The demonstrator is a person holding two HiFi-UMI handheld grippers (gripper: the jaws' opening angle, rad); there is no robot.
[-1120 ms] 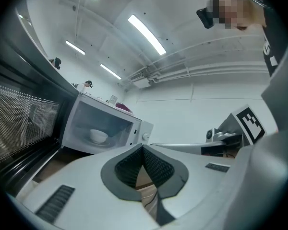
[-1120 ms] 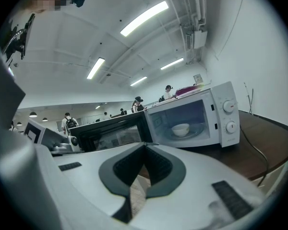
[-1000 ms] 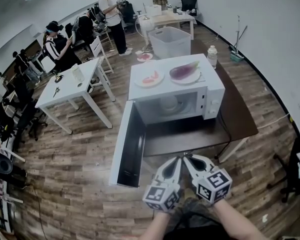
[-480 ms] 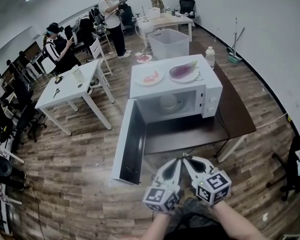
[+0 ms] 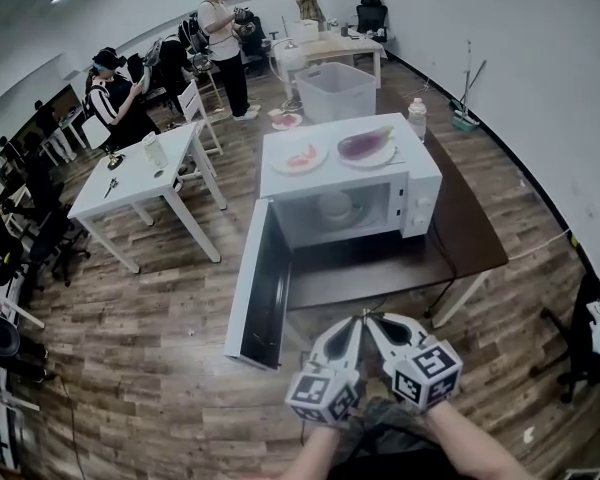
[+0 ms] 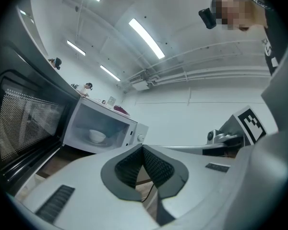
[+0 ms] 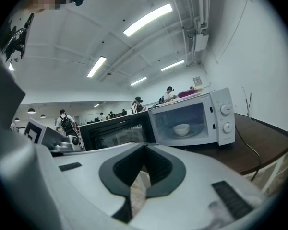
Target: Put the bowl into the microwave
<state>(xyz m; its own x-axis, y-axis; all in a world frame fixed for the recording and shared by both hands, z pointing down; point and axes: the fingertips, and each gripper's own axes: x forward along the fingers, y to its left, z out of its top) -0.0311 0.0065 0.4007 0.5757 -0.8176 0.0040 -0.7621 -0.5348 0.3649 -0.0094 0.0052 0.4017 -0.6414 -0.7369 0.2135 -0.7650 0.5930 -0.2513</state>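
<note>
A white bowl (image 5: 335,206) sits inside the white microwave (image 5: 420,183), whose door (image 5: 255,288) hangs wide open to the left. The same bowl (image 6: 97,136) shows in the left gripper view, and the bowl (image 7: 181,128) shows again in the right gripper view on the turntable. My left gripper (image 5: 356,318) and right gripper (image 5: 372,317) are held side by side in front of the table, well short of the microwave. Both are shut with nothing between the jaws; the left gripper (image 6: 143,147) and right gripper (image 7: 144,146) have tips that meet.
The microwave stands on a dark brown table (image 5: 470,233). On its top lie a plate with an eggplant (image 5: 365,145) and a plate with red food (image 5: 300,158). A white table (image 5: 140,173), a white bin (image 5: 335,88) and several people stand farther back.
Both grippers stay where they were, still shut. The view has shifted slightly, so the microwave sits a little higher in the picture.
</note>
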